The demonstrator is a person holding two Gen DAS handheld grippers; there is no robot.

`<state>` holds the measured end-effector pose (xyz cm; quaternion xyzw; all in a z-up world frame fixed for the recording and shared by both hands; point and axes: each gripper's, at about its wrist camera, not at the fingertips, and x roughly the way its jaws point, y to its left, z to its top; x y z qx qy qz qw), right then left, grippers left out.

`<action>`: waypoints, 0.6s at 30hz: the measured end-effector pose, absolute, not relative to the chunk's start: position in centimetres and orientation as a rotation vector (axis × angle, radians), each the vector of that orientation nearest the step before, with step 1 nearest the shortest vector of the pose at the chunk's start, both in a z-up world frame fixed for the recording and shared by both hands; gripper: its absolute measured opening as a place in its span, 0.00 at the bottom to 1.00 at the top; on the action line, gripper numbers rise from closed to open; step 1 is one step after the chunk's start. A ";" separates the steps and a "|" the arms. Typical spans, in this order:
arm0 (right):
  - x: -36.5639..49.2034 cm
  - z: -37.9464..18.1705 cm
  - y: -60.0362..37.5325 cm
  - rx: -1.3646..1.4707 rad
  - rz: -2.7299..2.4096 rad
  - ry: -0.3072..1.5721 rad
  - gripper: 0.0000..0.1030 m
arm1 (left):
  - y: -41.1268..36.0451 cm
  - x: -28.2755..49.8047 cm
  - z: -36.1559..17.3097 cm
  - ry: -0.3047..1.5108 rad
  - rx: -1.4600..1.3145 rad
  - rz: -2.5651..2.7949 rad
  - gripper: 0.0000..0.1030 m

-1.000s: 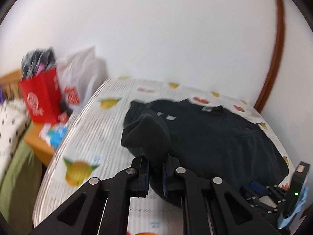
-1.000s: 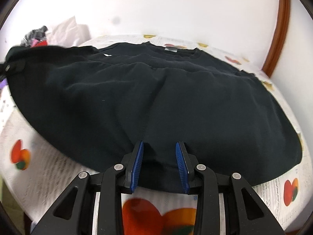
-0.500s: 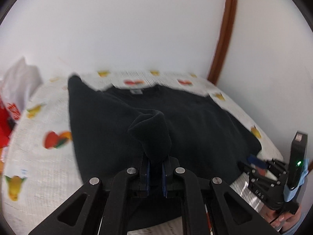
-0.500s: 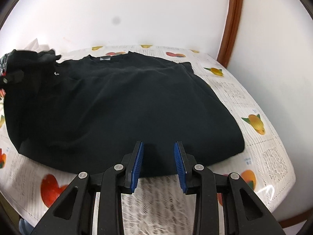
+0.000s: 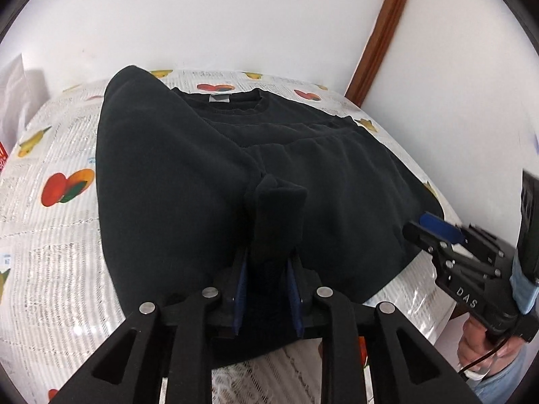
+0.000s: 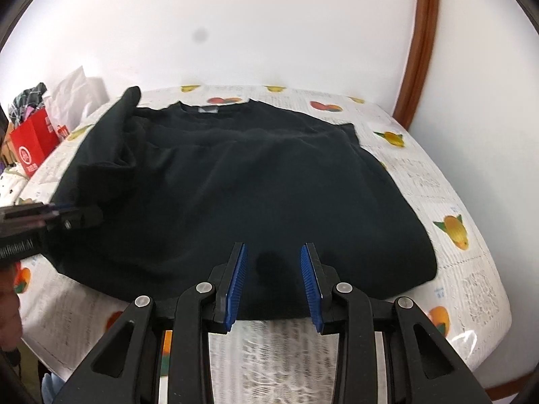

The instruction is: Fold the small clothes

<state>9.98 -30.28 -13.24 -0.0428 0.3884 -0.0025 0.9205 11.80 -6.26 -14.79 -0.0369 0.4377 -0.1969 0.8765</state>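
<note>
Since a second ago, the left tongs (image 5: 267,286) have carried the black sleeve cuff (image 5: 278,215) from the left edge of the worktop inward and lower, over the body of the black sweatshirt (image 6: 256,181). Their blue pads are now easing apart, with the cuff standing upright between them; whether the pads still press on it cannot be told. The folded sleeve runs from the cuff back to the far left shoulder, lying diagonally across the garment's left half.

Seen from the right wrist, the right tongs (image 6: 273,282) stand apart and grip nothing, hovering over the near hem of the sweatshirt near its middle. In the left wrist view they appear at the right, just off the garment's near right corner, held by a person's hand (image 5: 485,346).

The sweatshirt lies flat on the worktop (image 6: 471,279), collar and grey neck label (image 5: 219,98) at the far side, hem at the near side. A white cloth printed with fruit and text covers the worktop. A red paper bag (image 6: 32,148) and a white plastic bag (image 6: 77,96) sit beyond its far left edge, against a white wall with brown wooden trim (image 6: 419,54) on the right.
</note>
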 end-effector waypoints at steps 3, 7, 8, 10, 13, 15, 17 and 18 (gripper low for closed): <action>9.9 -12.9 -29.4 -0.103 0.003 0.794 0.33 | -6.2 11.4 -14.7 0.915 -0.083 -0.413 0.25; 9.4 -12.1 -28.5 -0.112 0.016 0.783 0.34 | -5.5 10.4 -14.3 0.900 -0.100 -0.423 0.31; 9.3 -11.8 -28.2 -0.116 0.016 0.779 0.34 | -5.3 10.3 -14.2 0.898 -0.106 -0.425 0.32; 9.2 -11.4 -28.0 -0.116 0.018 0.772 0.36 | -4.9 9.8 -14.0 0.893 -0.114 -0.433 0.36; 8.9 -10.5 -27.3 -0.101 0.042 0.758 0.41 | -4.0 8.8 -13.6 0.880 -0.102 -0.440 0.41; 8.9 -10.2 -26.7 -0.107 0.059 0.753 0.49 | -3.0 8.1 -13.4 0.875 -0.099 -0.427 0.47; 9.0 -9.8 -25.8 -0.105 0.084 0.747 0.52 | -1.8 7.5 -13.3 0.862 -0.094 -0.403 0.51; 9.1 -9.6 -25.4 -0.090 0.106 0.747 0.53 | -1.1 7.0 -13.3 0.856 -0.080 -0.386 0.52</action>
